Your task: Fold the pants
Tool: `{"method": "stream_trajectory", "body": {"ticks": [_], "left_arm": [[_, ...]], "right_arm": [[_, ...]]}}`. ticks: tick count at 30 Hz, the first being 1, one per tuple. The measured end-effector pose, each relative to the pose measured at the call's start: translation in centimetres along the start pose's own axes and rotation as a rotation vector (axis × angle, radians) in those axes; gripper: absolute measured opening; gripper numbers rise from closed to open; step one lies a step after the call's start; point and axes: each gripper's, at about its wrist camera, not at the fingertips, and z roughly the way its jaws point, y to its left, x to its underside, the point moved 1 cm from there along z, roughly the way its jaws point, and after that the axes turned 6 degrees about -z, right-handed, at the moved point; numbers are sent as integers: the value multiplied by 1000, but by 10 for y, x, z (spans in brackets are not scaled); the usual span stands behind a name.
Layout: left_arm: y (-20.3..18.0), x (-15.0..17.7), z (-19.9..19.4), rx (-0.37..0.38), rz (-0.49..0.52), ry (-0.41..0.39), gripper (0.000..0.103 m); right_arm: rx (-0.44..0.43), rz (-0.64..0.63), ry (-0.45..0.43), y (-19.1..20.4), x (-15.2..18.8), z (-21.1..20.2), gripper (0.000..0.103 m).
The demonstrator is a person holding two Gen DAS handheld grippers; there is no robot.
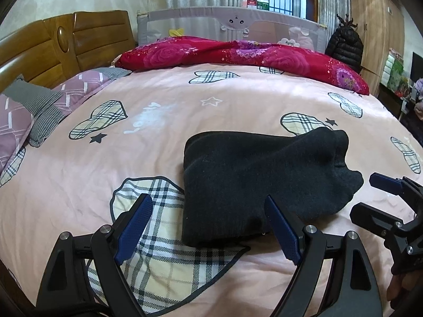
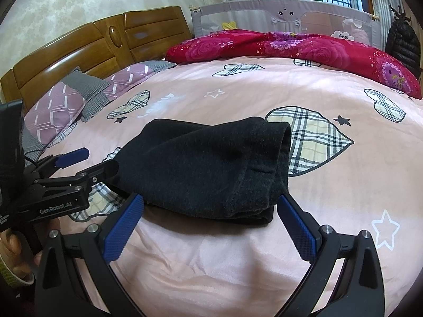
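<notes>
The black pants [image 1: 253,179] lie folded into a compact bundle on the pink bedspread [image 1: 158,111]; they also show in the right wrist view [image 2: 206,163]. My left gripper [image 1: 208,211] is open and empty, just in front of the bundle's near left corner, its right finger beside the bundle's near edge. My right gripper [image 2: 208,208] is open and empty, its fingers straddling the bundle's near edge without closing on it. The right gripper also shows at the right of the left wrist view [image 1: 378,198], and the left gripper at the left of the right wrist view [image 2: 90,161].
A red floral quilt [image 1: 238,55] lies along the far side of the bed. Purple and grey pillows [image 1: 39,105] sit by the wooden headboard [image 1: 66,42] at left. A grey baby bed rail [image 1: 232,23] stands behind. A wardrobe [image 1: 375,31] and black jacket [image 1: 343,45] are far right.
</notes>
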Motion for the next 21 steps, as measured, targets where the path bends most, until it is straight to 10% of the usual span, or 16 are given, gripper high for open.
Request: {"method": "stream_trajectory", "body": {"ticks": [21], "left_arm": [[-12,0,2,-44,29,10,87]], "right_arm": [[-36,31,0,-8,2,3,101]]}}
